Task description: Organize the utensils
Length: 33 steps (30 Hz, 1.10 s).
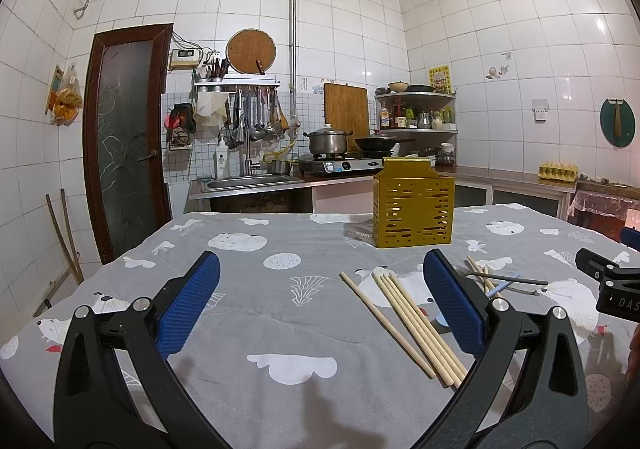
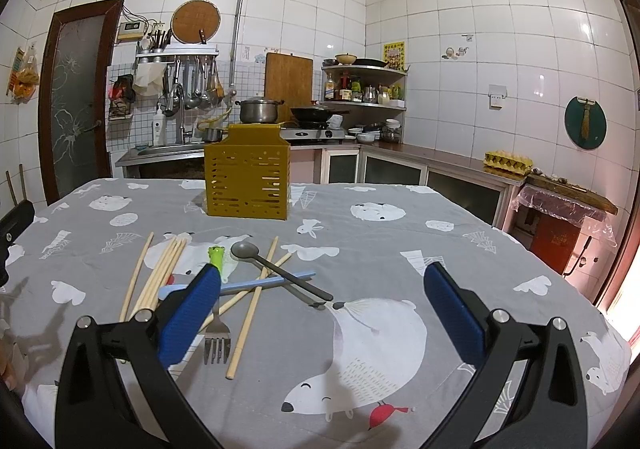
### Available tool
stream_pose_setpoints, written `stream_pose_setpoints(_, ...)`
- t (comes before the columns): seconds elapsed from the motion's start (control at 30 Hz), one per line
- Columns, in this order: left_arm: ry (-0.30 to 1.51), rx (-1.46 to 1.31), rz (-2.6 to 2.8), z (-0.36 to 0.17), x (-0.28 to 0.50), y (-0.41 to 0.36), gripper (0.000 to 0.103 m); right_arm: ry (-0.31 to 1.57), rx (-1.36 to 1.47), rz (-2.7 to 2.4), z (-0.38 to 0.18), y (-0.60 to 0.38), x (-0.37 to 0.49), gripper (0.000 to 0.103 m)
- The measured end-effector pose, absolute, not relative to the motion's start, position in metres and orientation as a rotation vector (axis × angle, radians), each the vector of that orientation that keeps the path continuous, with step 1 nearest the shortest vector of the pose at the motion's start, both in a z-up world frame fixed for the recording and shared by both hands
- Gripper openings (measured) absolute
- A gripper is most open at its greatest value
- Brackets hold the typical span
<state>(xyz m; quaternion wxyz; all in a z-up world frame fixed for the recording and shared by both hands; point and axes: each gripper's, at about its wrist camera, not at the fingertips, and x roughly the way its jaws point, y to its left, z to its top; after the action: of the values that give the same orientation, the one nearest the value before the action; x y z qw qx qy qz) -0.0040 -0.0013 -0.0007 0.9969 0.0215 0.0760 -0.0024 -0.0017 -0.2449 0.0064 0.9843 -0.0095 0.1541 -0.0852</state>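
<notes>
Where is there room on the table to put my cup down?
Free: the cloth right of the gray spoon, around the big bear print, and left of the chopsticks. Crowded: the utensil pile in front of the yellow holder, by the fork.

White letters "DAS" show on the black right gripper (image 1: 612,289) body at three o'clock in the left wrist view; other labels are unreadable.

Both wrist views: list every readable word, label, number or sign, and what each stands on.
"DAS": white letters on the black body of the right gripper, cut off at the picture's edge.
Yellow poster on the wall tiles: print too small to read.
Stove front label: blurred.
Bottles on the corner shelf: labels too small.
Nothing else is legible.
</notes>
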Motion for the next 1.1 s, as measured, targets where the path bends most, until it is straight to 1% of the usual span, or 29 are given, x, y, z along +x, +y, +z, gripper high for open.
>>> stream_pose_setpoints(1.1, 0.149, 0.041, -0.004, 0.0031, -0.0041, 0.003, 0.098, 0.304, -0.018, -0.175, 0.0083, -0.2457, 0.0002, 0.099)
